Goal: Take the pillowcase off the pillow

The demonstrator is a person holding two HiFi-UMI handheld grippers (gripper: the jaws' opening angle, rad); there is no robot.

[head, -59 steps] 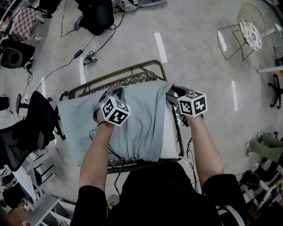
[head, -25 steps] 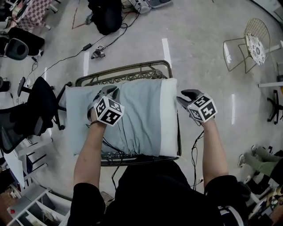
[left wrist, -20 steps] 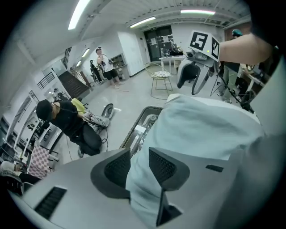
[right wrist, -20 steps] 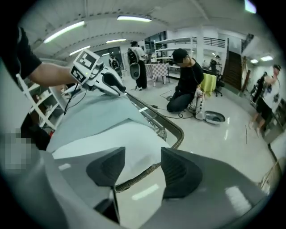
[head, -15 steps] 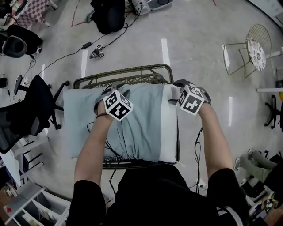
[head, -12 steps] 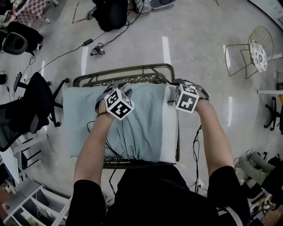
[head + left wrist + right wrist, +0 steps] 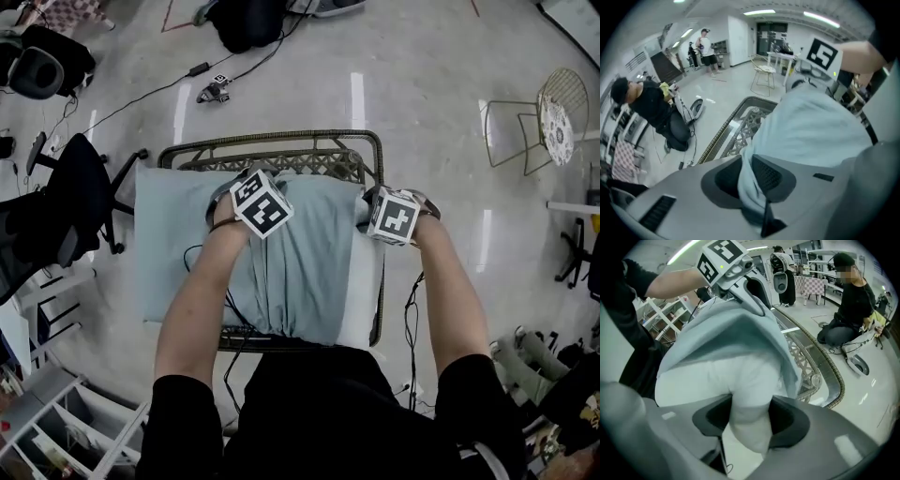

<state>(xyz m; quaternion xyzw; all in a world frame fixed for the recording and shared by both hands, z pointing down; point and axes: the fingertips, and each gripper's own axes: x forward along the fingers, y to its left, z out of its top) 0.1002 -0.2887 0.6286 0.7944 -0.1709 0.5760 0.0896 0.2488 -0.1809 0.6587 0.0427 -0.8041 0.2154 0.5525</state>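
**Head view.** The pillow [image 7: 366,281] lies across the wicker seat [image 7: 281,148], long side running left to right. The pale blue pillowcase [image 7: 300,258] covers its left and middle parts and overhangs the seat's left edge. A bare white strip of pillow shows at the right end. The only print I can make out is the black-and-white square pattern on the left cube [image 7: 262,202] and the right cube [image 7: 394,216]; I read no words or brand marks.

**Left gripper view.** The left gripper [image 7: 747,176] sits at the far edge of the pillowcase, left of the middle. Its jaws have just been closing. They stand narrow, with a gathered fold of the blue cloth pinched between the dark pads, and the rest of the case swells away beyond them.

**Right gripper view.** The right gripper [image 7: 750,420] sits at the far right corner. Its jaws have just been closing too. They stand moderately apart and squeeze a bulge of the white pillow between the pads. The blue hem lies just beyond, on the far side of the jaws.

**Surroundings.** A black office chair [image 7: 61,220] stands to the left, and a wire chair [image 7: 548,122] stands well apart at the far right.
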